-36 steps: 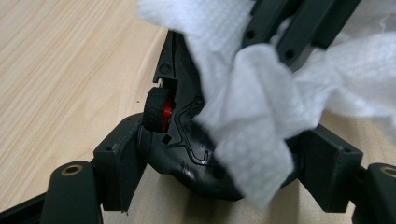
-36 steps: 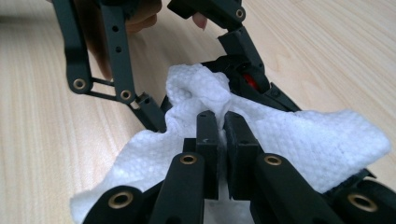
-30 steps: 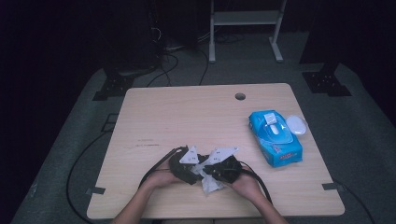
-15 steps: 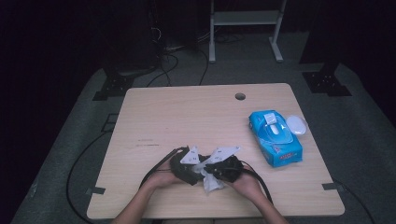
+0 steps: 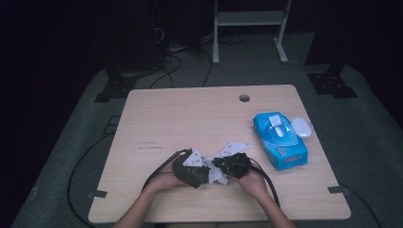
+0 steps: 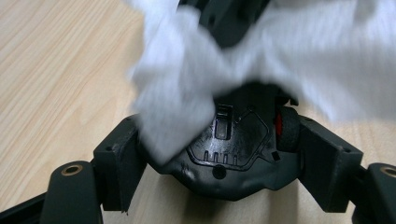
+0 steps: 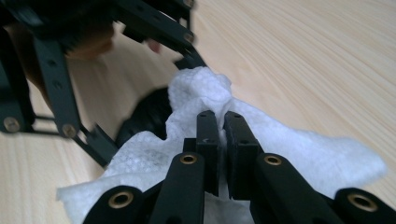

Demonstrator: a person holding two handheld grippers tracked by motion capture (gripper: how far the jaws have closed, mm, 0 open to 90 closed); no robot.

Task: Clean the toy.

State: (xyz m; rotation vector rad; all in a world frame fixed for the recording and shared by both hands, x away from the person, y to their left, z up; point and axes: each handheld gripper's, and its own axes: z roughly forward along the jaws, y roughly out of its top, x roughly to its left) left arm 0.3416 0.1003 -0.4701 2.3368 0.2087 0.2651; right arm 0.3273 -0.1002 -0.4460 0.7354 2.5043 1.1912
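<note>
Both grippers meet at the near-centre of the wooden counter (image 5: 190,118), hands close together.

Left gripper (image 6: 219,154): jaws clamped on either side of a black computer mouse (image 6: 238,154), held underside-up, w/ its base panel and a red bit at the right edge showing. In the high view the left gripper (image 5: 190,167) sits just left of the right gripper (image 5: 227,167).

Right gripper (image 7: 222,122): jaws pinched tight on a white tissue (image 7: 196,140), w/ the crumpled wad bunched at the tips. The tissue (image 6: 187,84) drapes over the mouse and touches its top and left side; it looks blurred there. The tissue (image 5: 216,175) lies between the two grippers in the high view.

Far right of the counter: blue tissue pack (image 5: 280,139), w/ a white oval lid-like thing (image 5: 301,127) just beside it, well apart from the hands.
</note>
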